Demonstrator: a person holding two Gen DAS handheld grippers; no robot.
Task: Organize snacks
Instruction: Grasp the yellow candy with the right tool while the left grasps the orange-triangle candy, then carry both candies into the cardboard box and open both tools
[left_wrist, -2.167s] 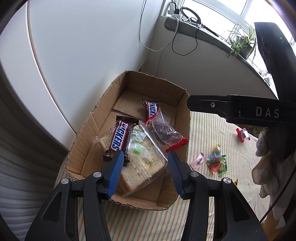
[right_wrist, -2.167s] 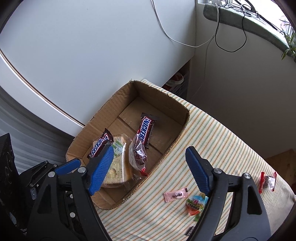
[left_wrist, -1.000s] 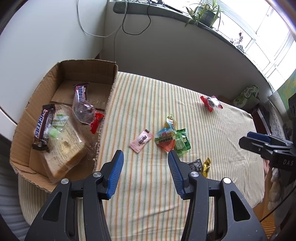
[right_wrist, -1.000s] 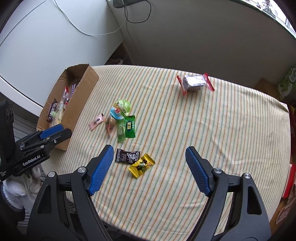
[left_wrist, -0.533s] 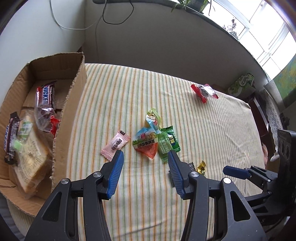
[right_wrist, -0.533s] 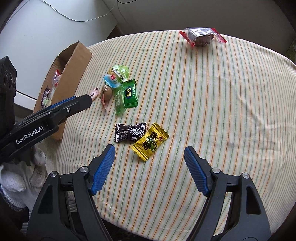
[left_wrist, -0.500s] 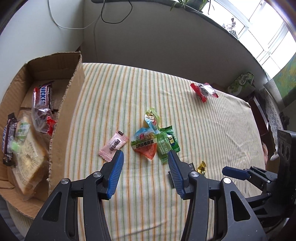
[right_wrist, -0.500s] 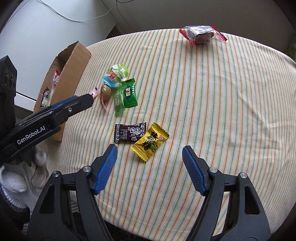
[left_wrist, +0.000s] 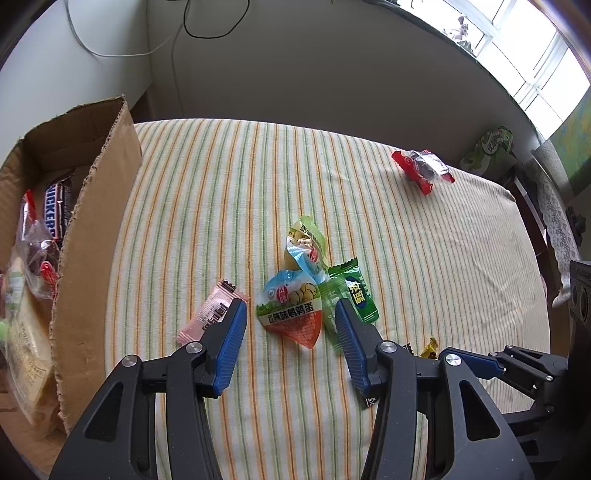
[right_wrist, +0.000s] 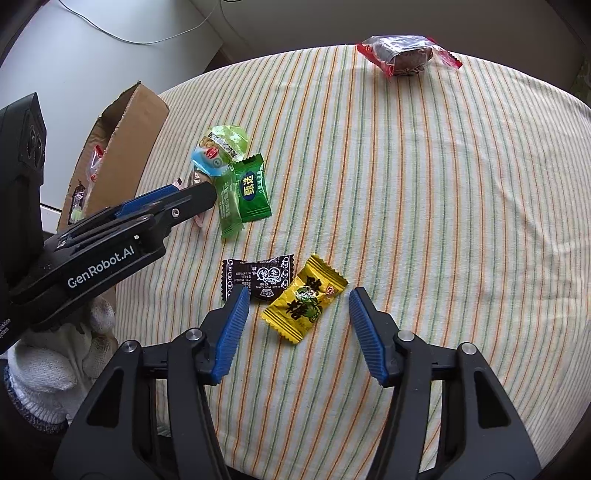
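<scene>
a cardboard box (left_wrist: 96, 236) sits left of the left gripper (left_wrist: 288, 325), holding a snickers bar (left_wrist: 57, 210), a red-ended clear packet (left_wrist: 37, 247) and a wrapped sandwich (left_wrist: 26, 347). the left gripper hangs over the striped tablecloth (left_wrist: 424, 277) with jaws apart and nothing gripped; a blue-and-orange egg snack packet (left_wrist: 291, 312) lies between its fingers, a pink candy (left_wrist: 208, 314) just outside the left finger, a green candy (left_wrist: 354, 293) by the right one. the right gripper (right_wrist: 295, 314) has just been closing, its jaws not yet touching anything; a yellow candy (right_wrist: 304, 297) lies between them, a black candy (right_wrist: 258, 277) beside its left finger.
</scene>
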